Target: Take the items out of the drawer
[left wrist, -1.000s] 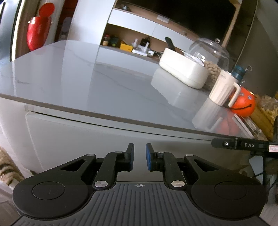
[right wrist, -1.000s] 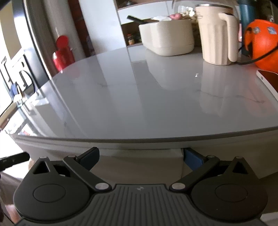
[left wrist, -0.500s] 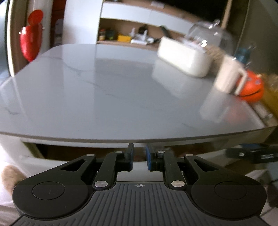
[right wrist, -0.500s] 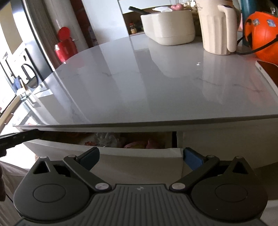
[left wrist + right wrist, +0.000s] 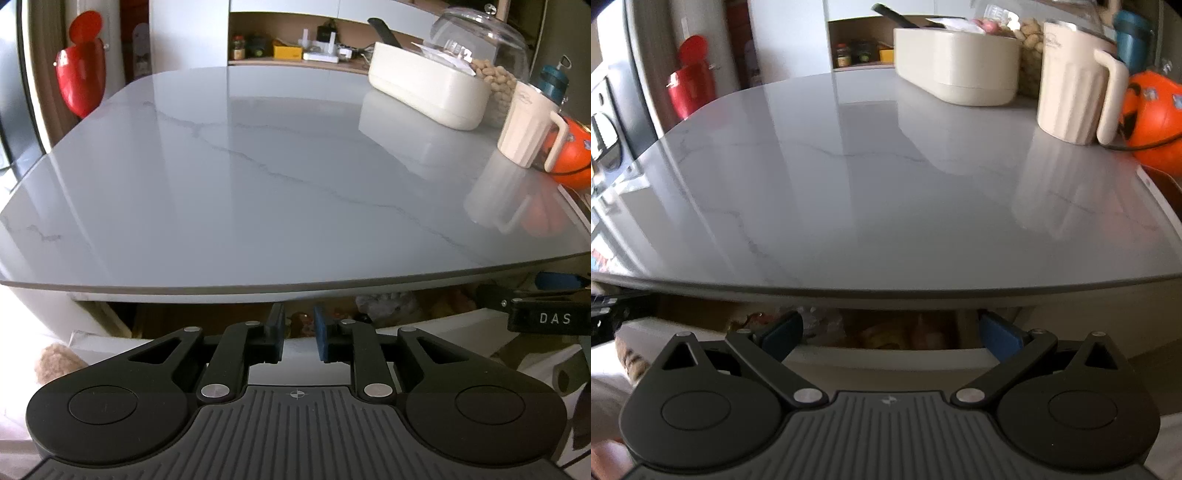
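Note:
The white drawer stands pulled out under the table's front edge. Inside it lie a crumpled clear packet and several yellowish and pink packets, partly hidden in shadow. My left gripper hovers over the drawer front; its jaws are opening, a narrow gap apart, with nothing between them. My right gripper is wide open above the same drawer front and holds nothing. Its black body shows at the right of the left wrist view.
A glossy grey marble table top overhangs the drawer. At its far right stand a white oblong container, a cream jug, an orange pumpkin bucket and a glass dome. A red object hangs far left.
The drawer has slid out from under the table top and its contents have come into view. Both grippers have drawn back. The left jaws have parted a little.

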